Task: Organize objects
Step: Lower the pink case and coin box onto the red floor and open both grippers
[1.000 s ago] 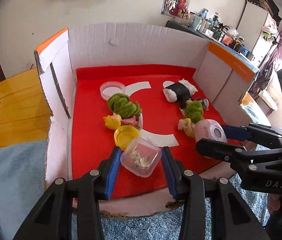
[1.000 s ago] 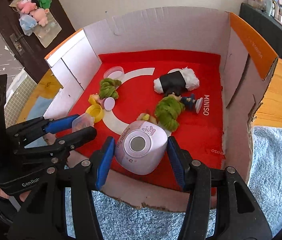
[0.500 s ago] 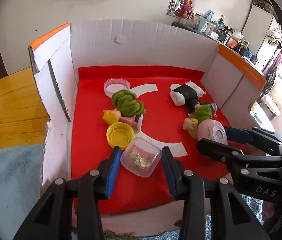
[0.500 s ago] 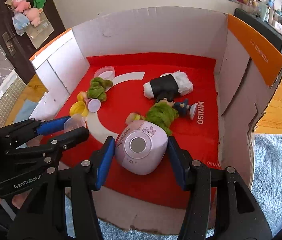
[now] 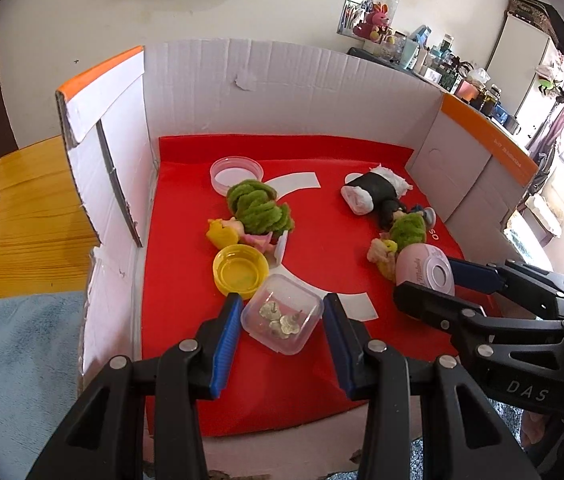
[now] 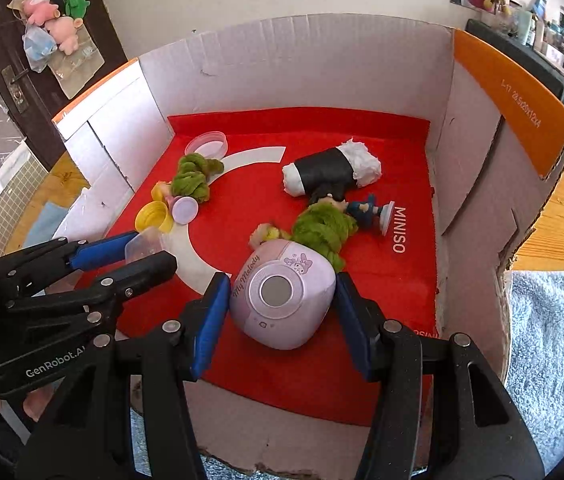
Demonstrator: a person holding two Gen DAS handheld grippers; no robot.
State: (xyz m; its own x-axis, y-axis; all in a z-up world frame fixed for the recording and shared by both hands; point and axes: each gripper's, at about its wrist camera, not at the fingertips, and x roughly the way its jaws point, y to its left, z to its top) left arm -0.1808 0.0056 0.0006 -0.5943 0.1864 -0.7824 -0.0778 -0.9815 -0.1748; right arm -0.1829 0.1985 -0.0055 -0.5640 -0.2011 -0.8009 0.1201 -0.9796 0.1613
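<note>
A: Where's each claw?

B: Left claw (image 5: 282,316) is closed on the clear tub (image 5: 282,314), blue pads against both its sides. The tub sits between the pads over the near left of the red mat (image 5: 186,264), with small metal bits inside. Right claw (image 6: 280,304) is clamped on the pink speaker (image 6: 282,292), held at the near centre of the box, round face towards the camera.

A: What decides the next move?

B: My guess is set-down room. The yellow cap (image 5: 240,272) is just beyond the tub, nearly touching its far corner. The green fuzzy toy (image 6: 323,228) lies right behind the speaker.

A: Any free space?

B: There's bare mat near the front edge under both claws, and a strip along the left box wall (image 5: 122,184). The far right holds the black-and-white roll (image 6: 331,172) and the small figure (image 6: 365,208), so it's crowded.

A: Walls?

B: Cardboard on three sides, with the near side low. I'd say the open way in or out is up or towards the near edge. The claws sit side by side, close together, so mind a clash.
</note>
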